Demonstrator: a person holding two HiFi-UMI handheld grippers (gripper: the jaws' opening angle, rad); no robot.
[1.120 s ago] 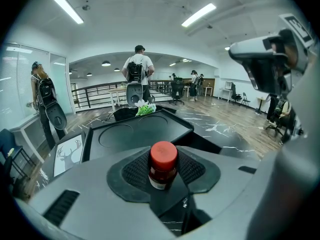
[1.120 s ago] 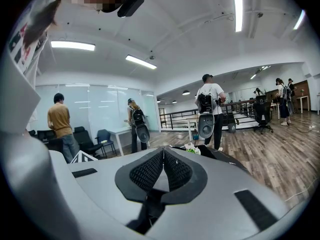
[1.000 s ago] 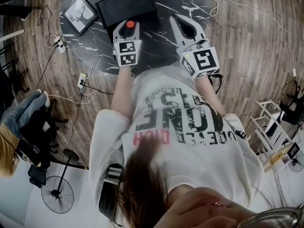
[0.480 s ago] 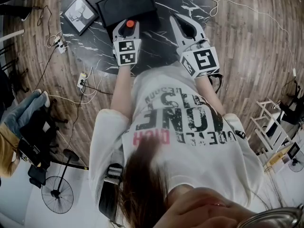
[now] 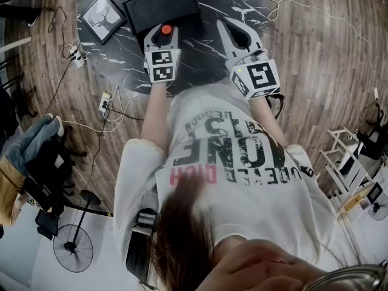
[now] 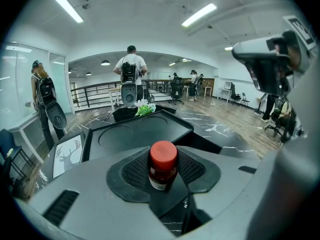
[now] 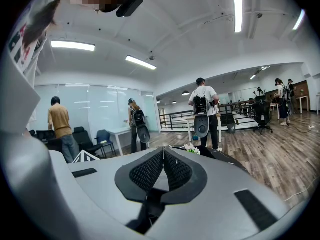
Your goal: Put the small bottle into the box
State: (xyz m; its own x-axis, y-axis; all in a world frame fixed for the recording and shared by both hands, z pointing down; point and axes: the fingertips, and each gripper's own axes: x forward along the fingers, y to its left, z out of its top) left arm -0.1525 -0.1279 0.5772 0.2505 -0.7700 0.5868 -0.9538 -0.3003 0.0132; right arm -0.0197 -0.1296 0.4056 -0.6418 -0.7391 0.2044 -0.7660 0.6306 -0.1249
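Note:
A small brown bottle [image 6: 162, 165] with a red cap [image 5: 165, 30] stands upright between the black pads [image 6: 134, 172] of my left gripper [image 6: 163, 176], which is shut on it. The black box [image 5: 162, 6] lies flat on the dark marble table [image 5: 130, 65], just beyond that gripper; in the left gripper view its lid [image 6: 136, 134] with two round recesses sits right behind the bottle. My right gripper [image 5: 234, 33] is held beside the left one, to the right of the box. Its pads [image 7: 150, 171] meet with nothing between them [image 7: 163, 170].
A framed deer picture [image 5: 101, 18] lies on the table left of the box. Cables and a power strip [image 5: 105, 103] run over the wooden floor. A green bunch [image 6: 145, 109] lies past the box. Several people with backpacks [image 6: 130, 74] stand in the room.

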